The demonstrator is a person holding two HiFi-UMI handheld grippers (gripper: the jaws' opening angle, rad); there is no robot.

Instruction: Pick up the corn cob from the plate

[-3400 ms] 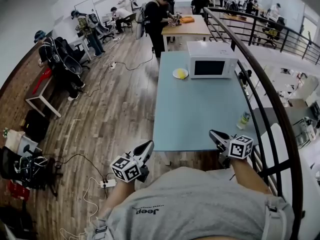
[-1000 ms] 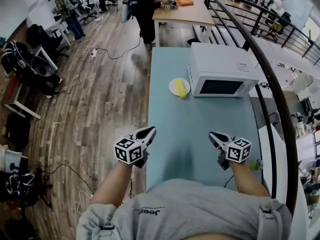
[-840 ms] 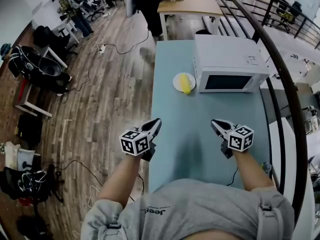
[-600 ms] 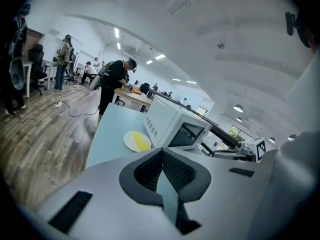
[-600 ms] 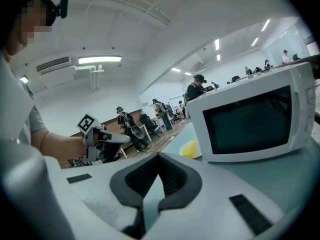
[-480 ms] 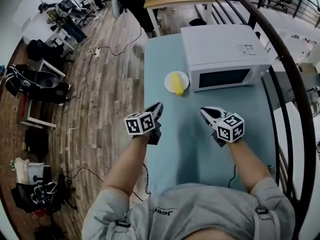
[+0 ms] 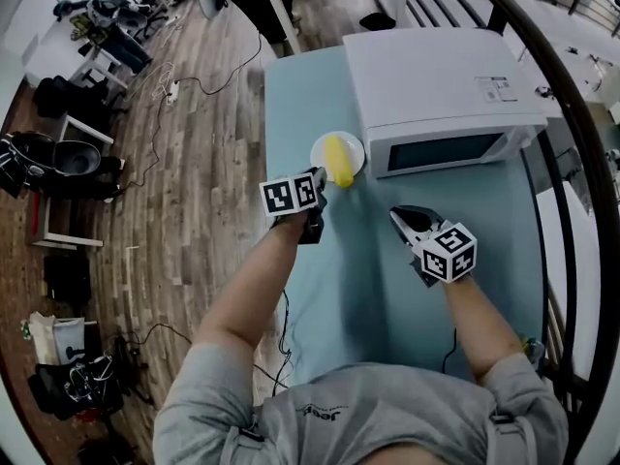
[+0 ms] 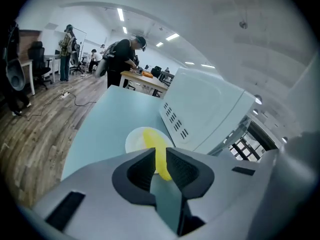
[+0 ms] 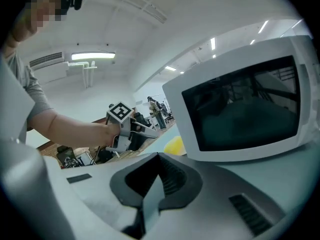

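A yellow corn cob (image 7: 339,160) lies on a small white plate (image 7: 317,153) on the pale blue table, just left of the microwave's front. My left gripper (image 7: 319,175) hovers at the plate's near edge, pointing down at the cob. In the left gripper view the cob (image 8: 151,136) shows through a narrow gap as the jaws of the left gripper (image 8: 160,152) are opening, with nothing between them. My right gripper (image 7: 399,217) hangs over the table before the microwave door, its jaws together and empty (image 9: 159,156). Its view catches the cob's end (image 9: 175,145).
A white microwave (image 7: 436,76) stands right beside the plate, door facing me. The table (image 7: 358,279) runs along a dark railing (image 7: 581,134) on the right. Wooden floor with cables lies left. People work at a far table (image 8: 142,79).
Both hands have advanced along the table toward the plate. The left gripper went further and lower and now sits at the plate's near edge; its jaws have parted slightly.
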